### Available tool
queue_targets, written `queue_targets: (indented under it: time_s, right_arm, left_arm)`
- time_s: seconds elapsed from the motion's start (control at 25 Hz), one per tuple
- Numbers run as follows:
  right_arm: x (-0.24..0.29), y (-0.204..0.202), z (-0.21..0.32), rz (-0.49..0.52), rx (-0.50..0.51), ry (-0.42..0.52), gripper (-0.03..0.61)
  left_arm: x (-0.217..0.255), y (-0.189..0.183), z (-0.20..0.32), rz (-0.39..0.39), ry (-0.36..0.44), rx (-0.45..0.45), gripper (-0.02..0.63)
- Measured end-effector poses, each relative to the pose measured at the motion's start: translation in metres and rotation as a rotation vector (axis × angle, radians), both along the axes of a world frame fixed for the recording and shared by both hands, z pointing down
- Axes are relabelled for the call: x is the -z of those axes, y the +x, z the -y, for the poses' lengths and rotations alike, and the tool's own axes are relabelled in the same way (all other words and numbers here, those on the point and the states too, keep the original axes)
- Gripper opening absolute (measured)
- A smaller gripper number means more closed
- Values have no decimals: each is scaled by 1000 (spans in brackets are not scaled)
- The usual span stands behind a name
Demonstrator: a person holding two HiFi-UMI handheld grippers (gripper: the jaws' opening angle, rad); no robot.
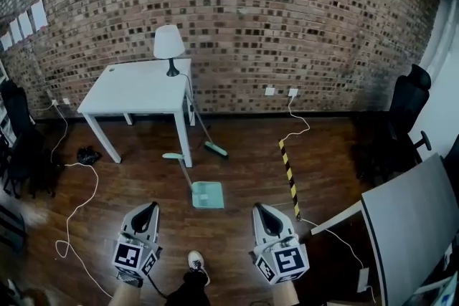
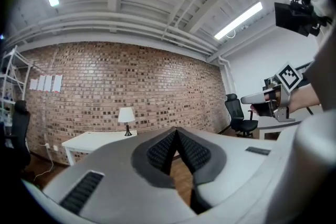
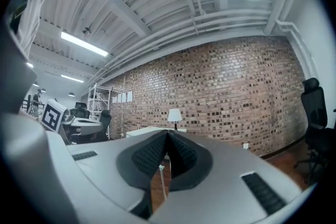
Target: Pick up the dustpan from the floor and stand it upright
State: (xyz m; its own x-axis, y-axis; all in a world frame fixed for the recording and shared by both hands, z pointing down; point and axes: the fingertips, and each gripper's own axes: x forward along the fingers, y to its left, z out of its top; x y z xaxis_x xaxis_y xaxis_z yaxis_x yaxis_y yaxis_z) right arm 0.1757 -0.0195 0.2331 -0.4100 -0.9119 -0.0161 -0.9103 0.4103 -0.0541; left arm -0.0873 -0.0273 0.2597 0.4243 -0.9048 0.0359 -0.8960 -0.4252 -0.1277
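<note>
The light-green dustpan (image 1: 207, 194) lies flat on the wooden floor, and its long handle (image 1: 181, 167) runs up-left toward the white table's leg. Both grippers hang low in the head view, short of the pan and pointing toward it. My left gripper (image 1: 151, 206) is to the pan's lower left, my right gripper (image 1: 259, 208) to its lower right. Each has its jaws shut with nothing between them, as the left gripper view (image 2: 176, 131) and the right gripper view (image 3: 167, 134) show. Neither gripper view shows the pan.
A white table (image 1: 136, 91) with a lamp (image 1: 168, 46) stands against the brick wall. A green-headed broom (image 1: 214, 148) leans by its leg. A yellow-black strip (image 1: 290, 175) and cables (image 1: 77, 206) lie on the floor. A grey desk (image 1: 412, 226) and office chairs (image 1: 409, 105) stand at the right.
</note>
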Motion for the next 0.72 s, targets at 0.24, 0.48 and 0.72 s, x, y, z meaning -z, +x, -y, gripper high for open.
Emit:
queue_targets:
  time_s: [0.24, 0.48, 0.72]
  right_arm:
    - [-7, 46, -129, -46, 91, -29, -15]
    - [-8, 57, -219, -52, 135, -43, -15]
    - [2, 44, -260, -1, 128, -46, -15]
  left_arm:
    - [-5, 50, -134, 7, -20, 65, 5]
    - [2, 72, -228, 23, -18, 72, 5]
    - [14, 77, -274, 15, -21, 54, 5]
